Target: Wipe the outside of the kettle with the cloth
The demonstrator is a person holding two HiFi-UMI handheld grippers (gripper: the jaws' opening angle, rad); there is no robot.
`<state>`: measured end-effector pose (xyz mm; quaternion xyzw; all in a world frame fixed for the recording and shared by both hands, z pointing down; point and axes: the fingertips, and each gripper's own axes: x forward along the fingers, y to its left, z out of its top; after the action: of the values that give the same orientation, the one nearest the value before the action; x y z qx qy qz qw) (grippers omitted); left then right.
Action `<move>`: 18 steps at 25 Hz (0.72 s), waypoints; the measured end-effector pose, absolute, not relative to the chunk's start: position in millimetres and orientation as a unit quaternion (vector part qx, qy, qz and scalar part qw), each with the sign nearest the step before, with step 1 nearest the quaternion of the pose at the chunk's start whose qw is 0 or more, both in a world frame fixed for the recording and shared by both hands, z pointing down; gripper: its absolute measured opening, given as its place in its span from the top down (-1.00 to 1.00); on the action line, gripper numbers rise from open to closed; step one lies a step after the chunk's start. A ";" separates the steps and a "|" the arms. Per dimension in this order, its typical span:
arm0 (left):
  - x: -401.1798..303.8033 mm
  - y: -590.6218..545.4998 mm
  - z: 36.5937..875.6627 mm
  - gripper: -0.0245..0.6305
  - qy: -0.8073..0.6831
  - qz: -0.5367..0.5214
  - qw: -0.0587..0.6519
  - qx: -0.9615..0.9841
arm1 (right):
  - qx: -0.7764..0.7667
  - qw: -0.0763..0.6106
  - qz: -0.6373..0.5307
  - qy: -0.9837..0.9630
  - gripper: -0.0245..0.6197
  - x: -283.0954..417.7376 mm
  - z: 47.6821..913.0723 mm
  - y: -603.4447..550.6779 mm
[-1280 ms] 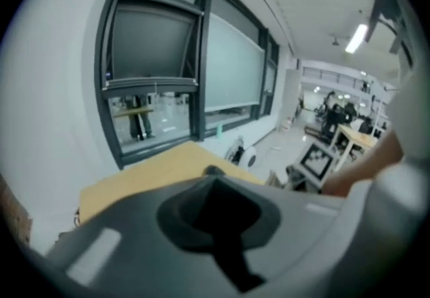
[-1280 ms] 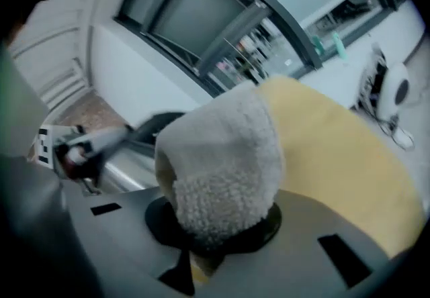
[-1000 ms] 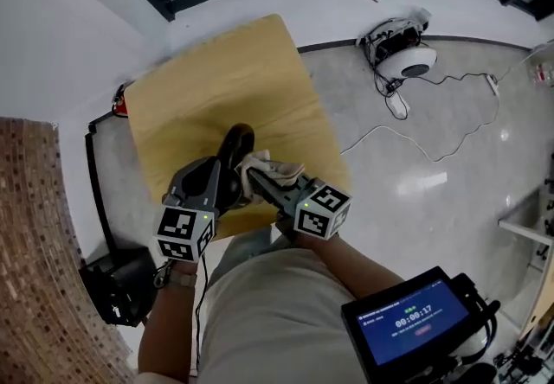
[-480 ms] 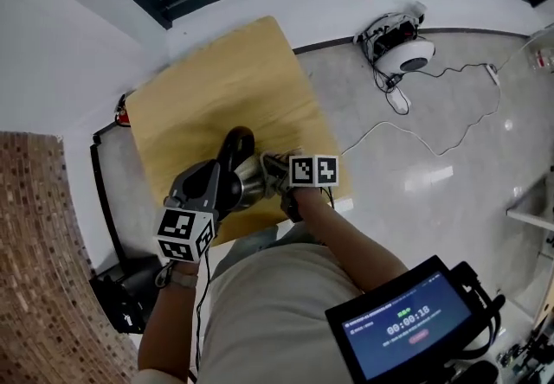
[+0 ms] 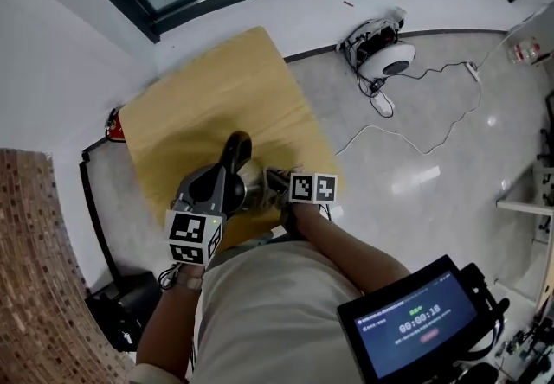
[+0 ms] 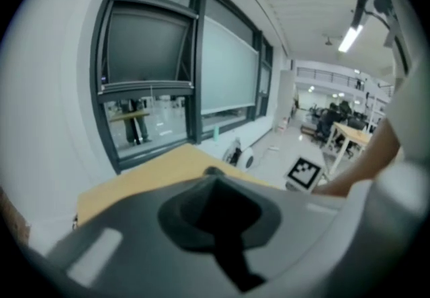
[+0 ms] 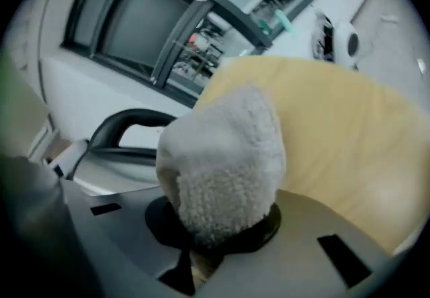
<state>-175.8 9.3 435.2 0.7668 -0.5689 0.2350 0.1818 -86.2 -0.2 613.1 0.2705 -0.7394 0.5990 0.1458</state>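
The grey plastic left gripper (image 5: 223, 188), marker cube nearest the body, points away from the person at the end of a bare left forearm (image 5: 162, 329), its 2 jaws drawn together on the black kettle handle (image 5: 235, 149). The grey right gripper (image 5: 273, 179) lies level, aimed leftward towards the other from a bent right forearm (image 5: 346, 246), with its jaws clamped on a fluffy off-white cloth (image 7: 225, 156).

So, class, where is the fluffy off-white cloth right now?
The fluffy off-white cloth fills the centre of the right gripper view, clamped in the right claw, just right of the black-handled steel kettle on the tan wooden table.
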 end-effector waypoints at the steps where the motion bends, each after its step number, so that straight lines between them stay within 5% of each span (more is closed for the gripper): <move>1: -176.1 11.5 434.8 0.94 -0.568 0.233 0.182 0.768 | 0.272 0.137 0.628 -0.716 0.71 -86.2 612.6 5.9; 6: -183.2 16.5 432.4 0.96 -0.552 0.208 0.202 0.782 | 0.110 -0.112 0.579 -0.800 0.71 -122.5 445.2 15.2; 8: -185.8 11.7 429.4 0.96 -0.555 0.181 0.221 0.782 | 0.160 -0.099 0.560 -0.806 0.71 -114.6 469.1 5.8; 13: -226.6 8.4 427.9 0.96 -0.618 0.017 0.333 0.712 | 0.332 0.117 0.709 -0.611 0.71 -81.8 626.2 42.3; 18: -224.8 8.7 430.1 0.96 -0.619 -0.039 0.385 0.684 | 0.326 -0.036 0.766 -0.553 0.70 -76.3 593.9 6.2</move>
<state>-224.8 8.7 430.1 0.6837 -0.6190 -0.0392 0.3846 -76.3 6.2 593.9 0.3264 -0.5529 0.7658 -0.0359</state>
